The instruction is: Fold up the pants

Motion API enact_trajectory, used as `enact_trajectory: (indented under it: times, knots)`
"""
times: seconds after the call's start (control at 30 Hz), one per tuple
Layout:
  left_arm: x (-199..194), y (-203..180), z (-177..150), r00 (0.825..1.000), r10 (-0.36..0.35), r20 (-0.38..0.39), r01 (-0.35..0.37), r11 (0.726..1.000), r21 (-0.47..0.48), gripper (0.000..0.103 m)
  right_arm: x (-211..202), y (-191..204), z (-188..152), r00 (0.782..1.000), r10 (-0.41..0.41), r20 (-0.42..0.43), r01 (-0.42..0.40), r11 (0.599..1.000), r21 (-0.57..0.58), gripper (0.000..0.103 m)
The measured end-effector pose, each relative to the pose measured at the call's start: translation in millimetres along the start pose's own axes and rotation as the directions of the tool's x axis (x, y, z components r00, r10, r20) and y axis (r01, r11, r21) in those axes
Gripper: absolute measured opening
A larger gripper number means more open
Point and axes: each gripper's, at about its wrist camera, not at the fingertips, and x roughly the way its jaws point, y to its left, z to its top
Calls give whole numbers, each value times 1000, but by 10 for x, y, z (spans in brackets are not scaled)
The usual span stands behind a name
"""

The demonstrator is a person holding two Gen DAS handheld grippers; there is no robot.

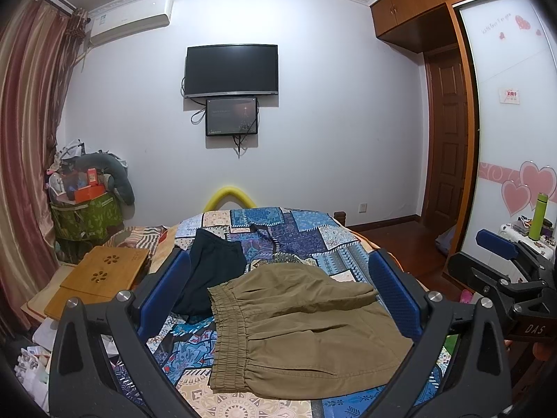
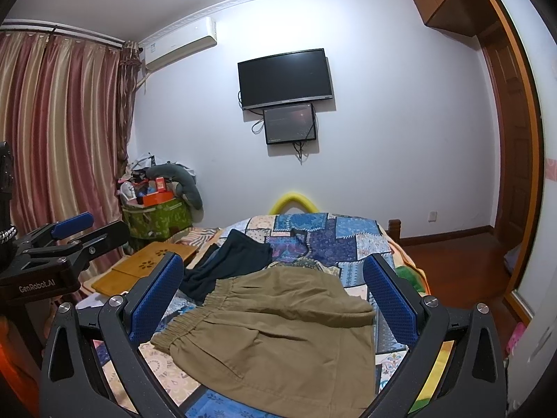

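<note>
- the khaki pants [image 1: 306, 327] lie in the lower middle of both wrist frames on the patchwork bedspread [image 1: 313, 237], already doubled into a compact shape, elastic waistband toward the left.
- the left gripper [image 1: 278, 296] is spread wide, holding nothing; the right gripper [image 2: 275, 296] is spread too, empty, above the cloth.
- judged step: between folds, or nearly finished.
- next move would need both grippers to come down on one edge, pinch it and carry it across.
- dark garment [image 2: 229, 261] just behind, touching.
</note>
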Motion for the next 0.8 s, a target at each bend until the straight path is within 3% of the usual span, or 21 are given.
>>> enact_trajectory:
  times: [0.47,0.67,0.8]
  knots:
    - [172,-2,-41,999,-8,-35,8,1000,1,103,84,-78,-13,1000,-9,-28,10,1000,16,102]
    - [549,70,-133,992,-3,-124,2,1000,-13,103,322,-216,-118,996,-30,-81,32,999,28,102]
    - [942,186,-257,978,24,-208,-27,1000,-10,103,555,-363,-259,988,-66,-138,69,997,21,102]
